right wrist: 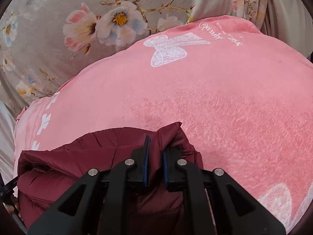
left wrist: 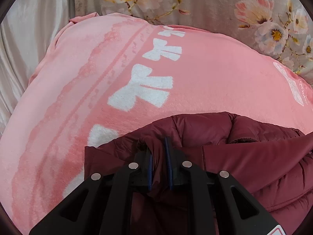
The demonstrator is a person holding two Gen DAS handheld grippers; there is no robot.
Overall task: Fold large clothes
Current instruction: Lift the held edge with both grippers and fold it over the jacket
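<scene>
A dark red puffer jacket (left wrist: 244, 156) lies bunched on a pink fleece blanket (left wrist: 215, 74). My left gripper (left wrist: 158, 146) is shut on a fold of the jacket at its left edge, fabric pinched between the blue pads. In the right wrist view the jacket (right wrist: 78, 156) fills the lower left. My right gripper (right wrist: 156, 146) is shut on a raised corner of it, with fabric bulging between the fingers. The pink blanket (right wrist: 215, 98) spreads beyond. The lower part of the jacket is hidden under both grippers.
The blanket carries white bow prints (left wrist: 142, 88) and a white butterfly (right wrist: 168, 51). A grey floral bedspread (right wrist: 58, 29) lies behind it. Pale satin fabric (left wrist: 29, 39) runs along the left side. A bit of the other gripper shows at the left edge (right wrist: 7, 193).
</scene>
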